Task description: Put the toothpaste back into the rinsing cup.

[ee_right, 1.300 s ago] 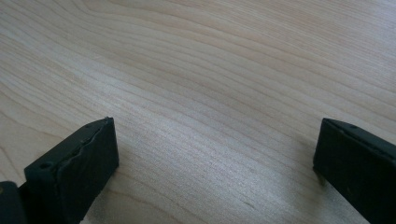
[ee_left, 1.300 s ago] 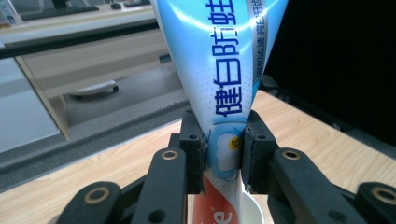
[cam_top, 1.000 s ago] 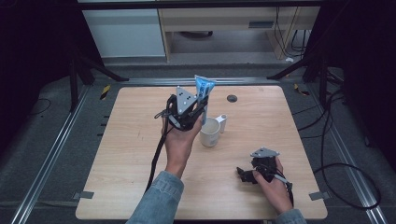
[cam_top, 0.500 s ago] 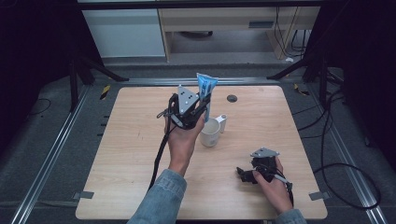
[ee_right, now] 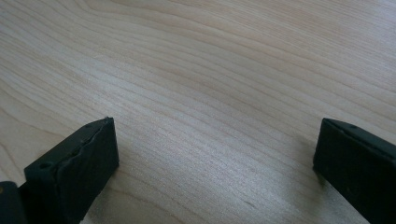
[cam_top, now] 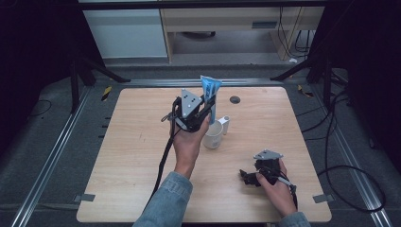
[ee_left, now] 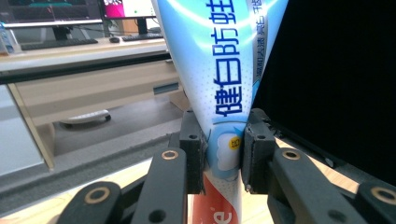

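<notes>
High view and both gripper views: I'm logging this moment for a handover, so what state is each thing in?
Toothpaste tube: upright, clamped low on its body, above the table.
Left gripper: shut on the tube.
White mug: upright on the table, open top up.
Right gripper: open, low over bare wood.

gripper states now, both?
Left gripper: closed on the toothpaste tube, above the mug.
Right gripper: open, empty, low over the table.

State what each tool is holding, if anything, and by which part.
The left tool grips the toothpaste tube across its narrower lower body, with the flat crimped end pointing up. The right tool is open above bare table, holding nothing.
</notes>
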Tool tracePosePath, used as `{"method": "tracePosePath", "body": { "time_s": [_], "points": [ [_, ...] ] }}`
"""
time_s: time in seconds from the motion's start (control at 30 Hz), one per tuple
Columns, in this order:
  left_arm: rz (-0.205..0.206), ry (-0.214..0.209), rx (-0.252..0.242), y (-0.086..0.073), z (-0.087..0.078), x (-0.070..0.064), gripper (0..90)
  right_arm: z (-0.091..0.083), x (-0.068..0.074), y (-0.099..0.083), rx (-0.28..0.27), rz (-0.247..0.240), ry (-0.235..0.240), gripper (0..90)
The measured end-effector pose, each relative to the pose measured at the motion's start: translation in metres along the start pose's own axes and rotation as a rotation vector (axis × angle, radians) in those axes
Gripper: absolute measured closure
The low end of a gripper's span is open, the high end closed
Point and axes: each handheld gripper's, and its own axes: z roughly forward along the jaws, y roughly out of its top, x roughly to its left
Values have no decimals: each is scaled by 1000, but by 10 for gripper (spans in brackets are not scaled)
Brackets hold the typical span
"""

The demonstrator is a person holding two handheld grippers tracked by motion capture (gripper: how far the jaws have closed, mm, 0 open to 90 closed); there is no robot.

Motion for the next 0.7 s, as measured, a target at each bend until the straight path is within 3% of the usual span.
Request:
{"method": "tracePosePath", "body": {
  "time_s": [0.07,0.23,0.33,0.5,0.7],
  "points": [
    [20,4,-6,-1,3,0,732,0,1,0,-1,14,1,3],
    [14,-12,-3,-10,9,-3,733,0,0,0,-1,0,-1,3],
    [37,-7,-8,-15,14,-2,732,0,0,0,-2,6,-1,3],
    [-11,-18,-1,-26,19,1,733,0,1,0,-2,11,1,3],
    [-11,-28,13,-41,27,0,733,0,1,0,-3,10,0,3]
  ]
}}
